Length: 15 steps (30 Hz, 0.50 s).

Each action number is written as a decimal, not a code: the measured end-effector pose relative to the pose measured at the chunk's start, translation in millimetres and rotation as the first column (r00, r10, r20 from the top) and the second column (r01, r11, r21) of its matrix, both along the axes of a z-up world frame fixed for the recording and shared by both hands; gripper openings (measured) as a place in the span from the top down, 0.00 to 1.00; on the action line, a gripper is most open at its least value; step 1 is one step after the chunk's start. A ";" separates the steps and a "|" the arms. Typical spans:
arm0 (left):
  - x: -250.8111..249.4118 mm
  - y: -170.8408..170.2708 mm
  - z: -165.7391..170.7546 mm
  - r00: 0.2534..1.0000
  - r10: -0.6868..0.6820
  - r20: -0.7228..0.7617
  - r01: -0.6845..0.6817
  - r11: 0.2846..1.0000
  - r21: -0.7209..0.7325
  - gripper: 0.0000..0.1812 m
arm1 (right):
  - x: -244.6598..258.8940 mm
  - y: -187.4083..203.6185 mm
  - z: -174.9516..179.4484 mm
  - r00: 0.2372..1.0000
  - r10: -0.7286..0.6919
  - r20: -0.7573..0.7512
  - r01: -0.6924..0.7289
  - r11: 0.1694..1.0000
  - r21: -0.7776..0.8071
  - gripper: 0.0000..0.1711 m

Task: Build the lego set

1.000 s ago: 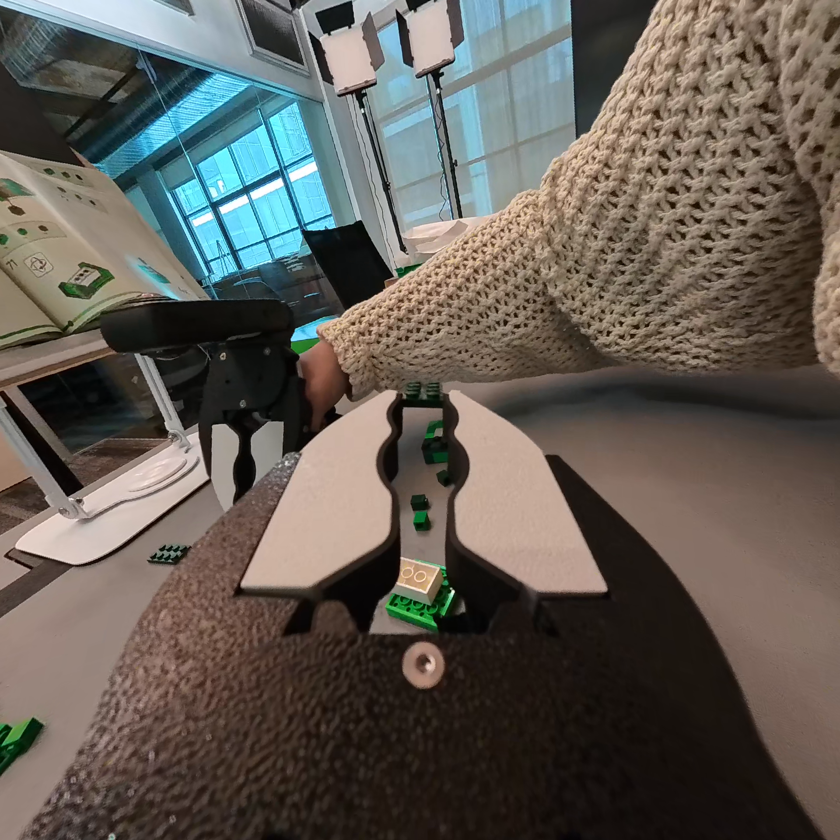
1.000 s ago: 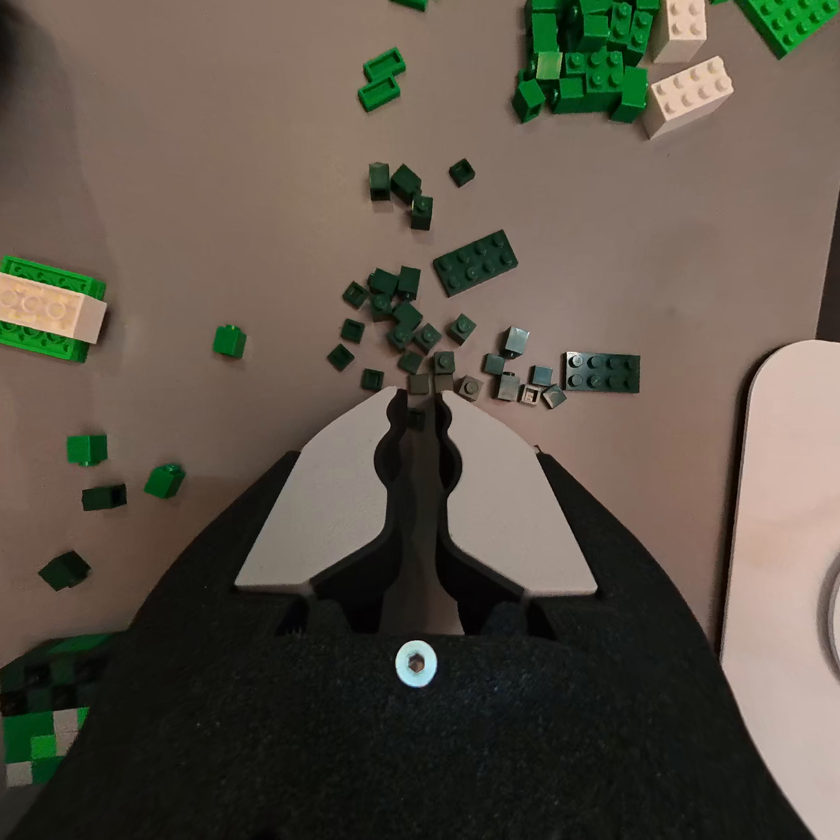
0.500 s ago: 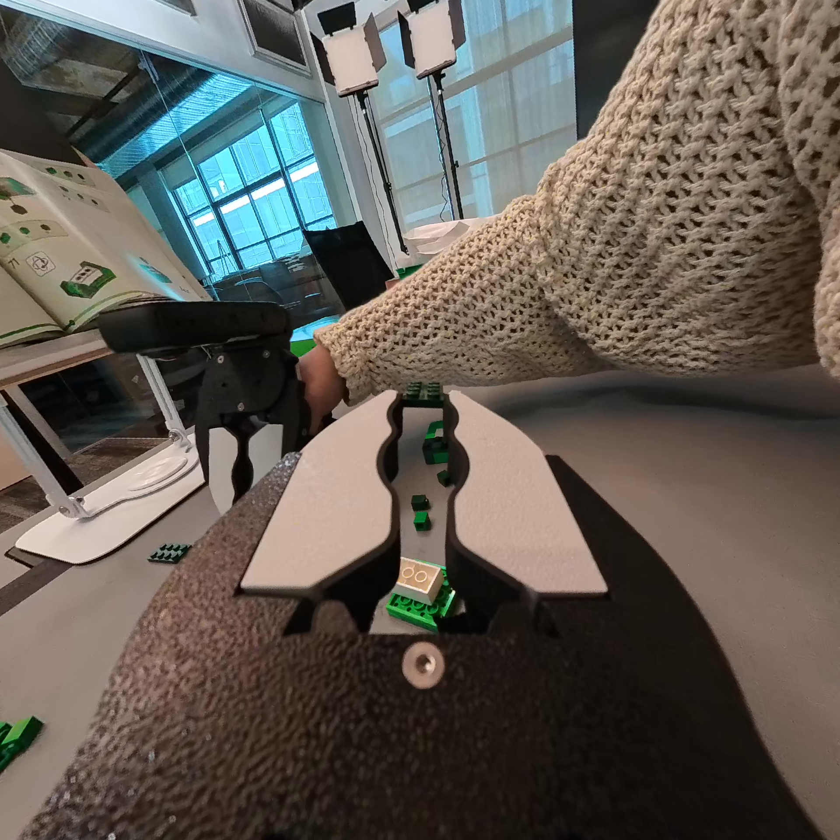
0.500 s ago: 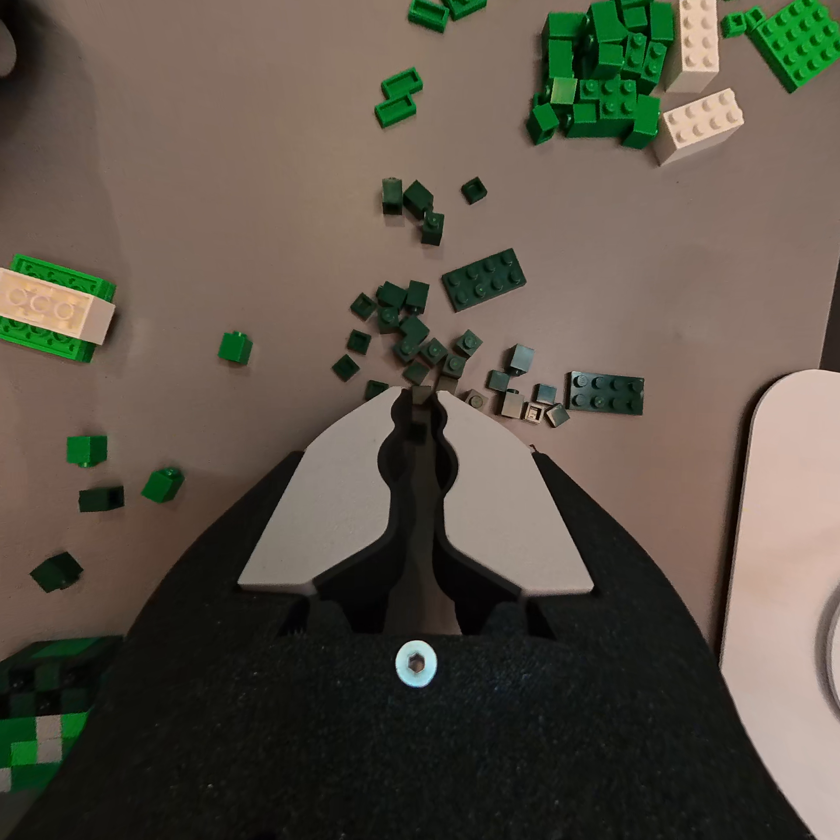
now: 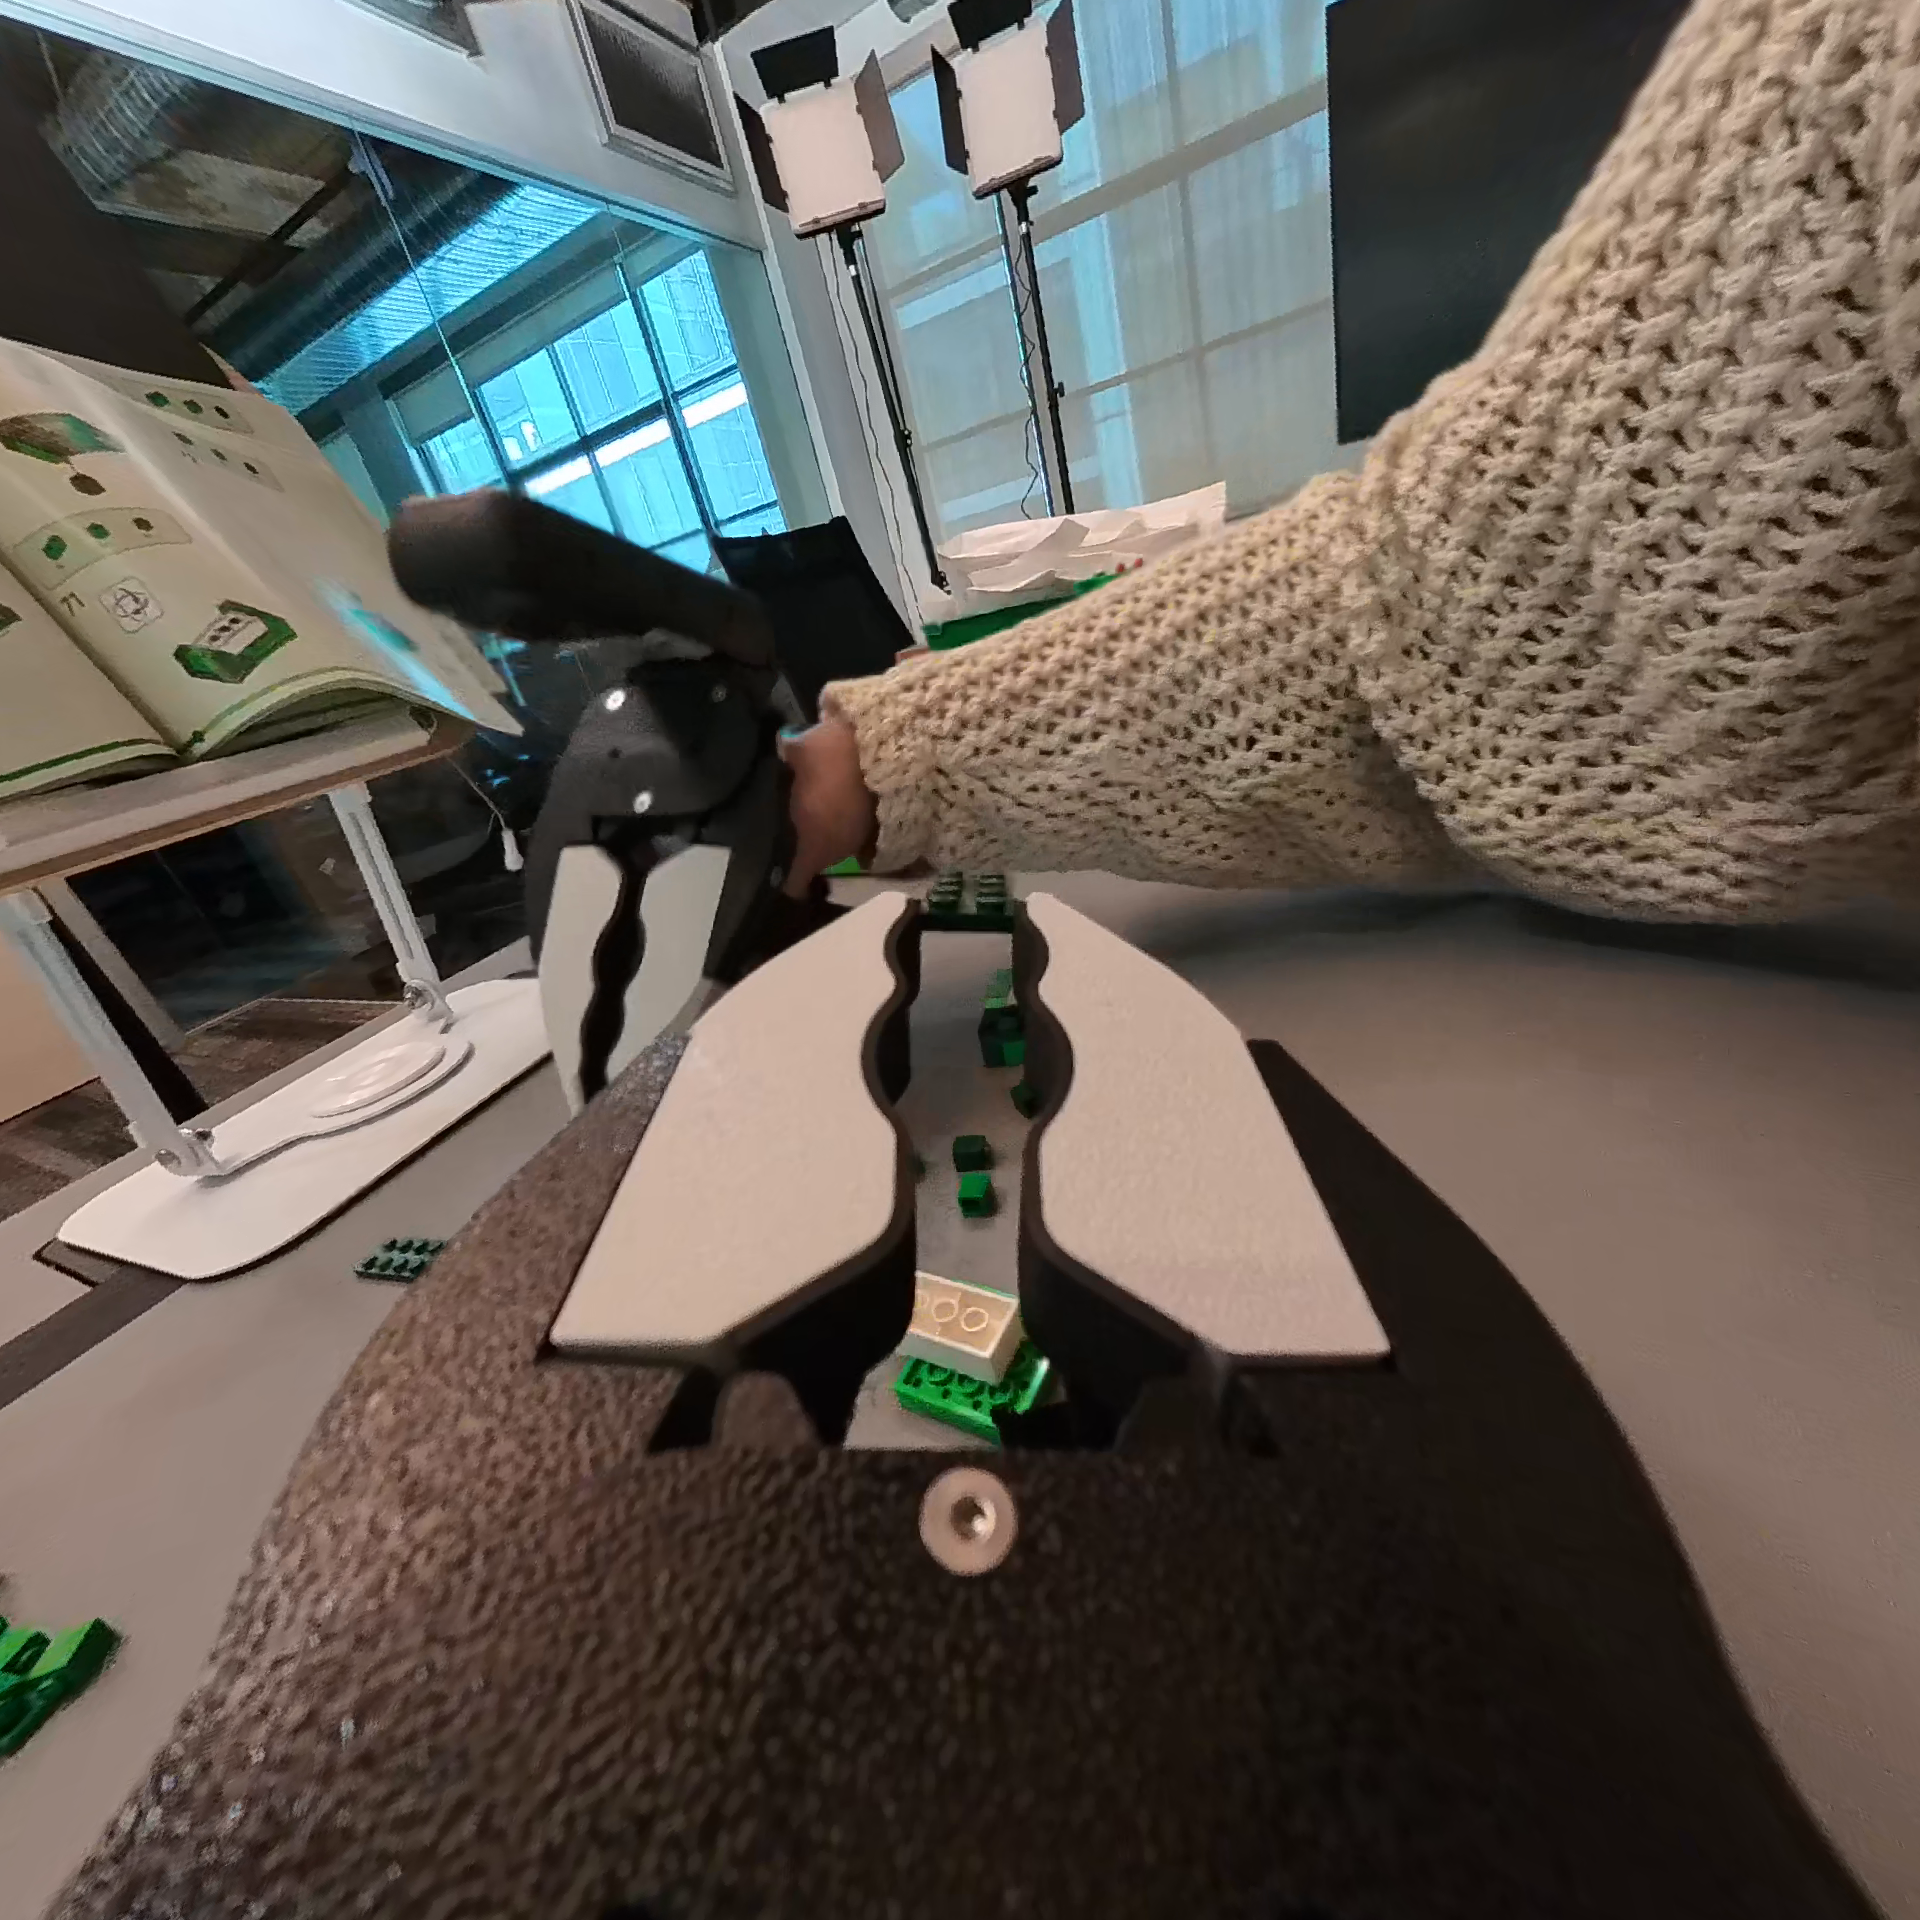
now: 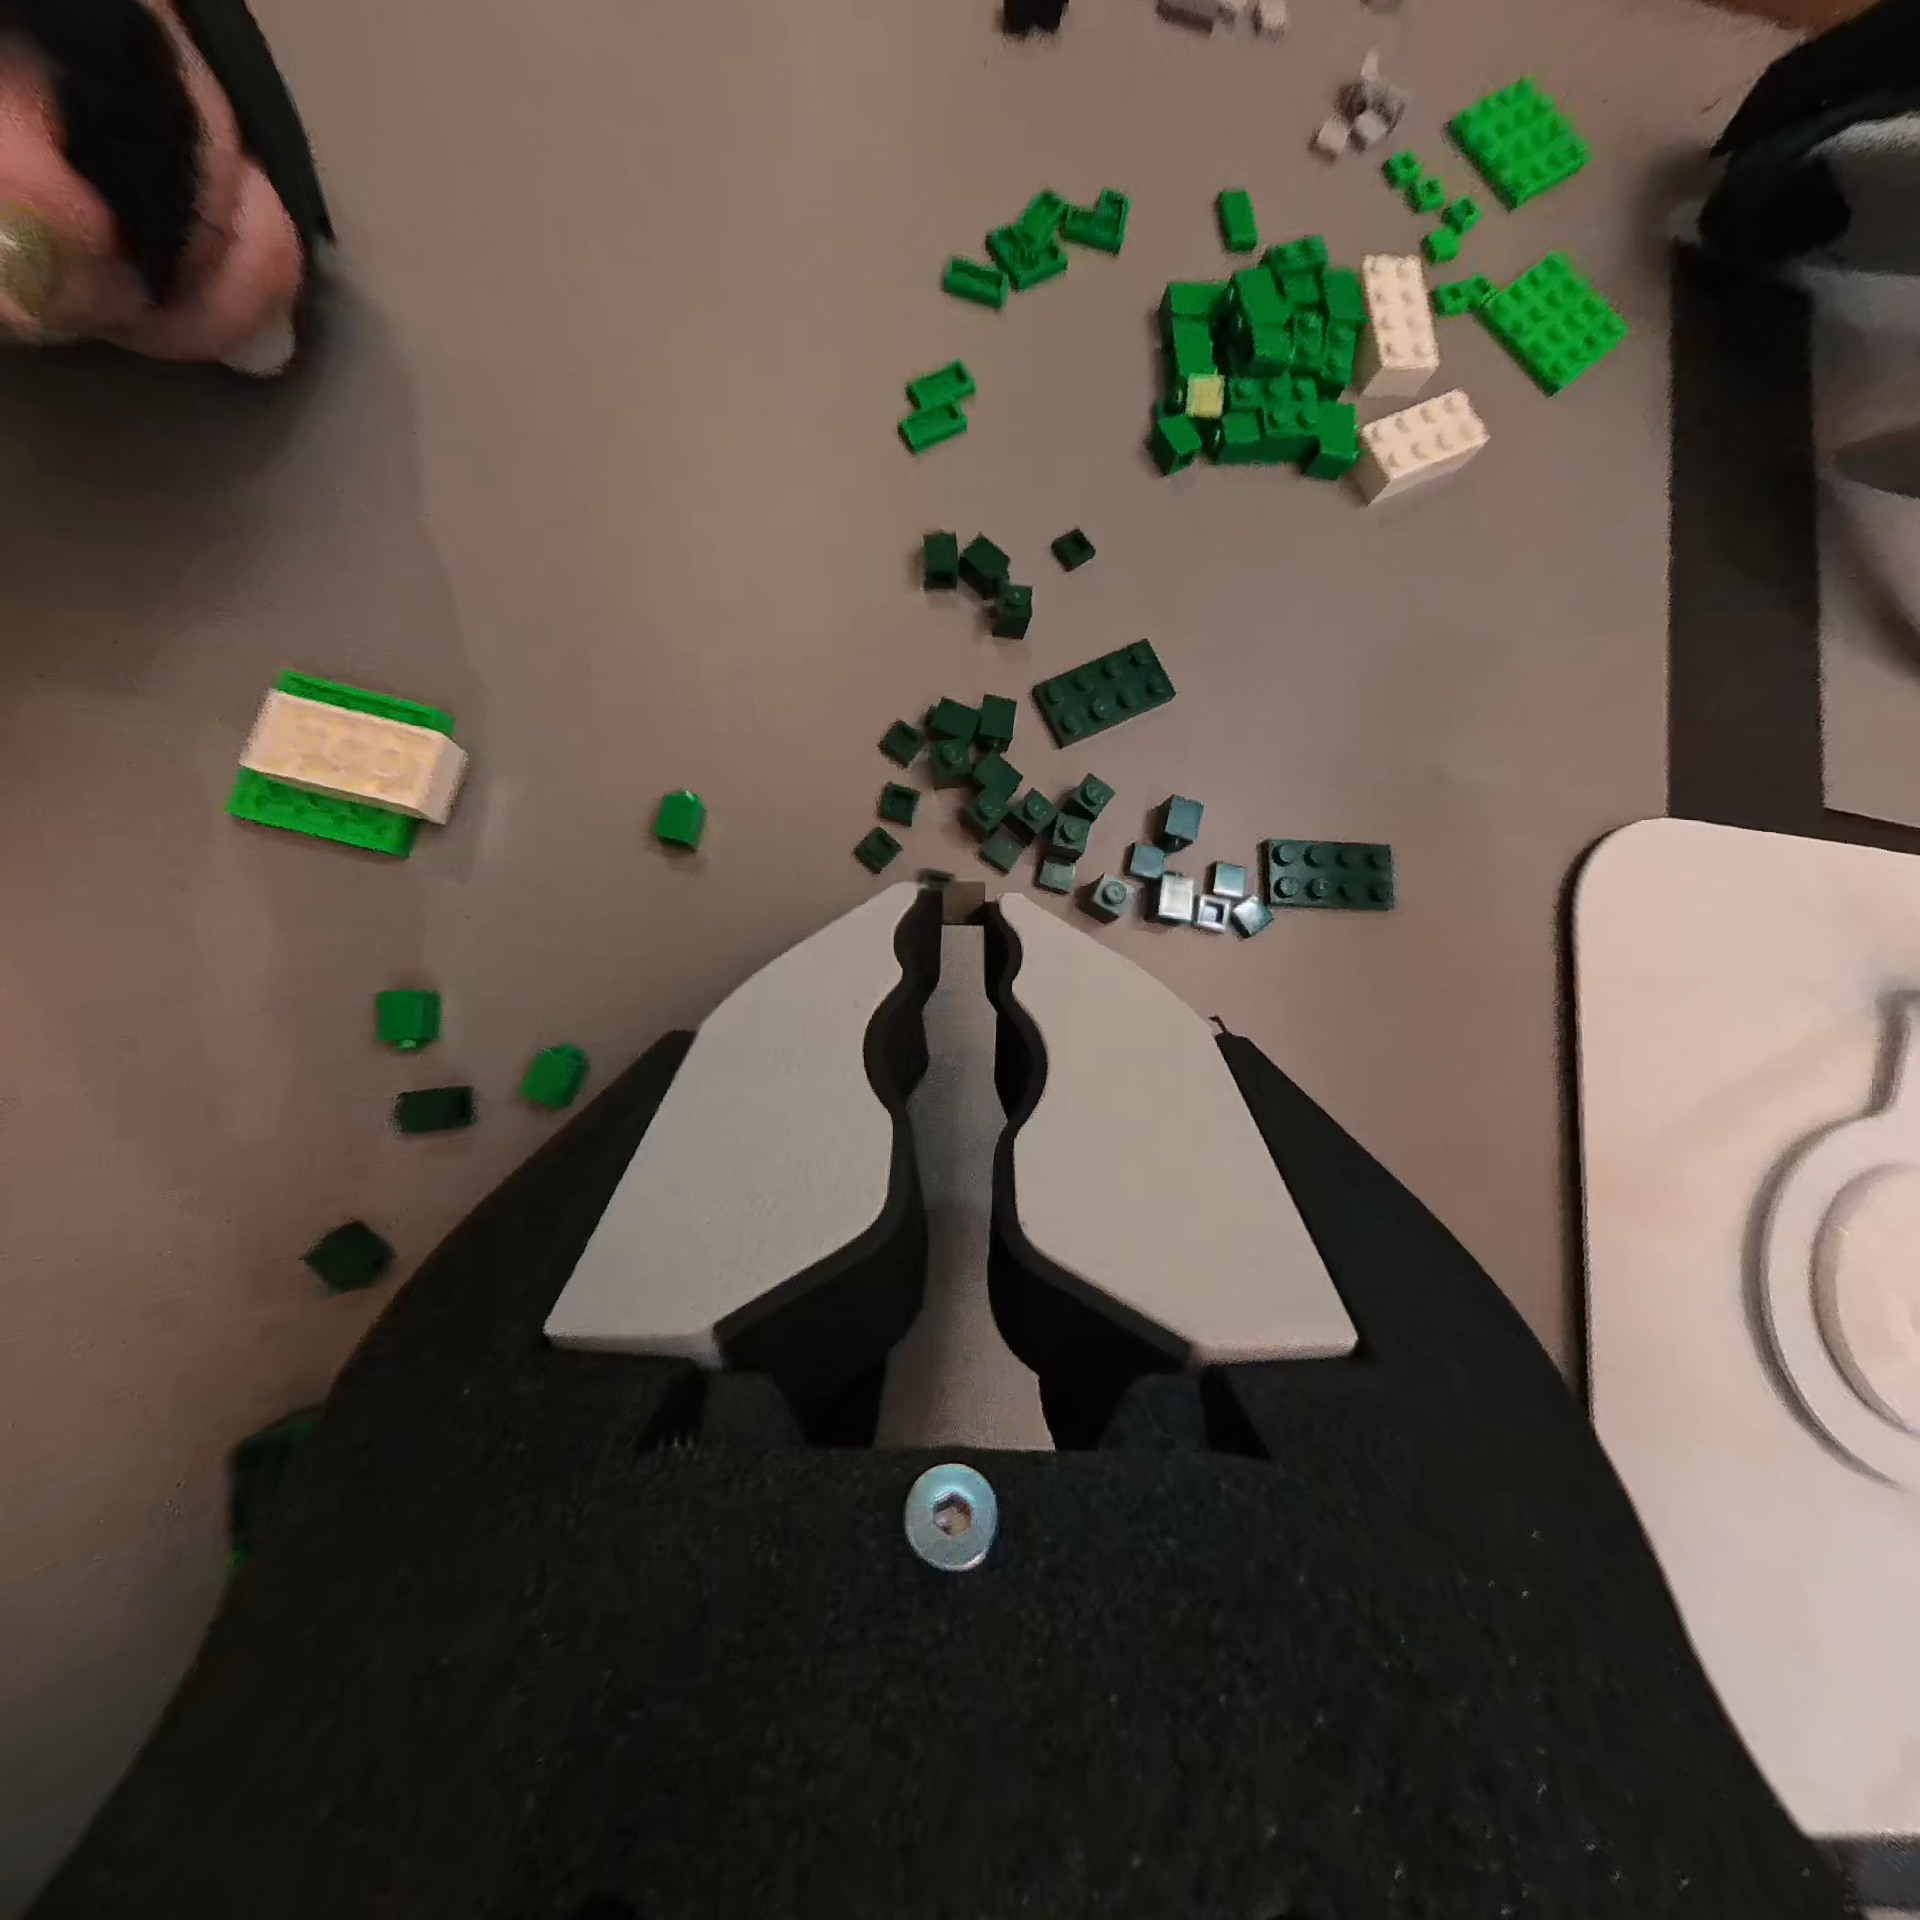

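My left gripper (image 5: 968,925) hovers level above the table, with a dark green plate (image 5: 971,894) set between its tips. A small build, a white brick on a bright green plate (image 5: 961,1345), lies below it and also shows in the right wrist view (image 6: 343,764). My right gripper (image 6: 961,914) is shut on a small dark 1x1 brick (image 6: 961,896) and holds it above a scatter of small dark green bricks (image 6: 987,779). The right gripper also shows in the left wrist view (image 5: 597,1039), pointing down.
Two dark green plates (image 6: 1103,691) (image 6: 1328,873) lie by the scatter. A bright green brick pile (image 6: 1257,353) with white bricks (image 6: 1418,447) sits farther off. An open instruction book (image 5: 156,582) rests on a stand with a white base (image 6: 1745,1195). A knitted sleeve (image 5: 1351,623) crosses above the table.
My right gripper closed on a small dark brick in the scatter and rose from the table with it, tilting. My left gripper has stayed in place.
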<state>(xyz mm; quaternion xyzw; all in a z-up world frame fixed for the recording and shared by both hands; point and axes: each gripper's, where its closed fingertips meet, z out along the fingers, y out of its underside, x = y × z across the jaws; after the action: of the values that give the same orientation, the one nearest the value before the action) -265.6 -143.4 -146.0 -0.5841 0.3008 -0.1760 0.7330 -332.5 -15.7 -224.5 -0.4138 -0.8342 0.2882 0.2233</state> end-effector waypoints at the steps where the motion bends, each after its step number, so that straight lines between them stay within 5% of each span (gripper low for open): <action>1: -1.3 0.3 0.6 1.000 0.004 0.004 -0.004 1.000 0.001 0.91 | 2.4 -2.8 6.9 1.000 -0.008 -0.017 0.008 1.000 -0.011 0.96; 9: -10.1 2.7 3.3 0.999 0.028 0.037 -0.028 1.000 -0.002 0.91 | 25.1 -42.3 82.7 0.964 -0.094 -0.248 0.061 0.989 -0.138 0.96; 15: -20.6 6.2 4.5 0.996 0.052 0.066 -0.051 0.999 -0.012 0.91 | 43.6 -57.8 109.3 0.955 -0.071 -0.289 0.054 0.996 -0.064 0.96</action>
<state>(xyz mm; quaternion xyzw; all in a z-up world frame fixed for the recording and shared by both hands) -286.2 -137.1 -141.5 -0.5891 0.2603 -0.1777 0.7440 -288.9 -73.6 -115.2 -0.3991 -0.7704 0.3618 0.3410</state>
